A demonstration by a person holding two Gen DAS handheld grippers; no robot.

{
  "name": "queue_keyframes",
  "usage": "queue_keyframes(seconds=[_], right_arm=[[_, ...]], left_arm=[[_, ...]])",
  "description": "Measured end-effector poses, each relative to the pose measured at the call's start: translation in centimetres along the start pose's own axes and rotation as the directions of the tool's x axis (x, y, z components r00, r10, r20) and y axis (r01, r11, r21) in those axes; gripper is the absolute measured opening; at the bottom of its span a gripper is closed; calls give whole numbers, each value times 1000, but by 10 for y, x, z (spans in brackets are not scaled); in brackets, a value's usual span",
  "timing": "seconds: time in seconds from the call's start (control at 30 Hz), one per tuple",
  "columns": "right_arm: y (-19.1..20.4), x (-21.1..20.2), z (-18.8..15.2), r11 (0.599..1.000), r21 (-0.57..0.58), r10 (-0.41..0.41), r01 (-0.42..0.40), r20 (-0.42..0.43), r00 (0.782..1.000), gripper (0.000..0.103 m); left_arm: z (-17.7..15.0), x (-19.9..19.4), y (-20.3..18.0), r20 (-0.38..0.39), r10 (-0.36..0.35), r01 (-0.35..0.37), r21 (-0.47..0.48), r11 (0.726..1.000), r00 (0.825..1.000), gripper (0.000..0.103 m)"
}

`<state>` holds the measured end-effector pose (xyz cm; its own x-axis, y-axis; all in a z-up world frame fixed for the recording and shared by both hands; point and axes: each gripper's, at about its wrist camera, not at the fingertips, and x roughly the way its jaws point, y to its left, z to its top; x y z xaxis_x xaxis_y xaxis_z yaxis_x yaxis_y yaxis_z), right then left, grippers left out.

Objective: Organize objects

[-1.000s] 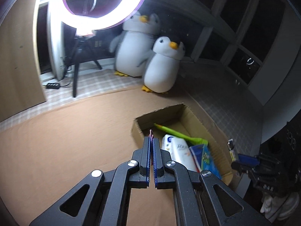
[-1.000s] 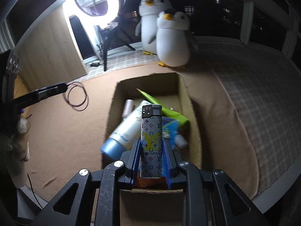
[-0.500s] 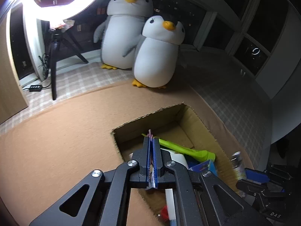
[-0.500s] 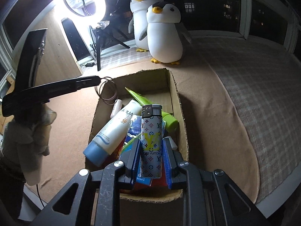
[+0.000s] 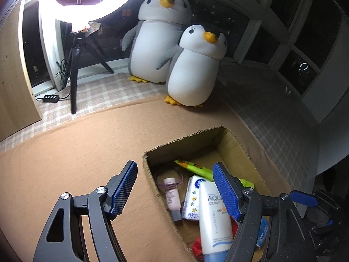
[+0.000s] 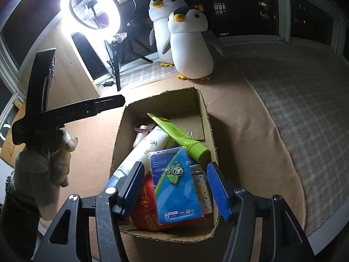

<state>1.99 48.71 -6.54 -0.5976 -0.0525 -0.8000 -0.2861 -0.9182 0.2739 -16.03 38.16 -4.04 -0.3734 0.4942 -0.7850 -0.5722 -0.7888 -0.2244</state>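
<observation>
Both claws have just let go over the cardboard box (image 6: 205,118). The right gripper (image 6: 177,187), which a second ago clamped the patterned lighter (image 6: 202,187), now has its jaws spreading with nothing pinched; the lighter lies in the box's near right corner, half under the blue card pack (image 6: 174,183). The left gripper (image 5: 174,187), clenched on a thin hair tie (image 5: 174,178) a moment back, is likewise opening and empty, straddling the box's near left wall; the tie rests inside, looped around the pink bottle (image 5: 172,193). Two more items filed, then (nothing loose is visible on the orange cloth around the box).

Inside the box, nearest first: a red packet (image 6: 144,205) under the blue pack, the white sunscreen tube (image 6: 141,155) leaning along the left, a tissue pack (image 5: 193,198), and the green tube (image 6: 178,135) running diagonally towards the far wall.
</observation>
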Motion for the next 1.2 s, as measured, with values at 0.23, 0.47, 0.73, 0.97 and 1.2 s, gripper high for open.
queue_keyframes(seconds=[0.23, 0.47, 0.73, 0.97, 1.2], right_arm=[[8, -2, -1, 1000, -8, 12, -12, -1, 1000, 58], [33, -3, -2, 1000, -25, 4, -4, 7, 1000, 65], [90, 0, -10, 999, -46, 0, 0, 6, 1000, 69], [161, 8, -26, 993, -114, 15, -14, 8, 1000, 69], [226, 8, -46, 984, -174, 36, -33, 13, 999, 70]], left_arm=[[-21, -22, 20, -5, 43, -43, -31, 999, 999, 80], [-61, -64, 57, -4, 94, -94, -75, 993, 996, 87], [-117, -136, 112, 8, 161, -158, -149, 976, 987, 94], [-157, -193, 148, 19, 231, -223, -192, 956, 973, 97], [-189, -240, 176, 35, 278, -262, -239, 935, 960, 98]])
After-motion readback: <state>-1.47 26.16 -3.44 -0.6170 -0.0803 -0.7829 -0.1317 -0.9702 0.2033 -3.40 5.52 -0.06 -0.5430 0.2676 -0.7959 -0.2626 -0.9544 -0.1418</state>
